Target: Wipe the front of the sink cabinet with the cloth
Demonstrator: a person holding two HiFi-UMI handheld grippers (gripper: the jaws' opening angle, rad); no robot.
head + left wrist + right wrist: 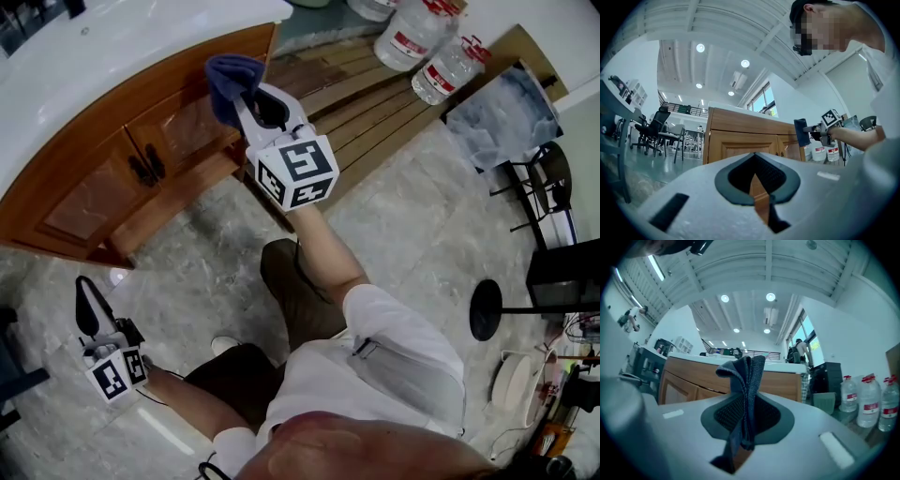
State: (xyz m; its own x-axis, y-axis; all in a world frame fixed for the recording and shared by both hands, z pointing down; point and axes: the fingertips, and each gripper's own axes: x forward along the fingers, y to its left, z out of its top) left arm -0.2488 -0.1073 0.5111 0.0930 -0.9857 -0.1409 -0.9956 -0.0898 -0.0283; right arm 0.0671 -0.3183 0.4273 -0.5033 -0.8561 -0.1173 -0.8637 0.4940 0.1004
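fingers (769,417) of right gripper (746,405) tight on cloth (748,373)

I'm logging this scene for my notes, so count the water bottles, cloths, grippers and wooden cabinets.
Clear plastic water bottles with red labels: 3
Dark blue cloth: 1
White grippers, left gripper and right gripper: 2
Brown wooden sink cabinet: 1
Total: 7

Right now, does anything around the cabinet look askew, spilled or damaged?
Nothing stands out. The cabinet doors sit shut, the water bottles stand upright, and the cloth is clamped in the right gripper.
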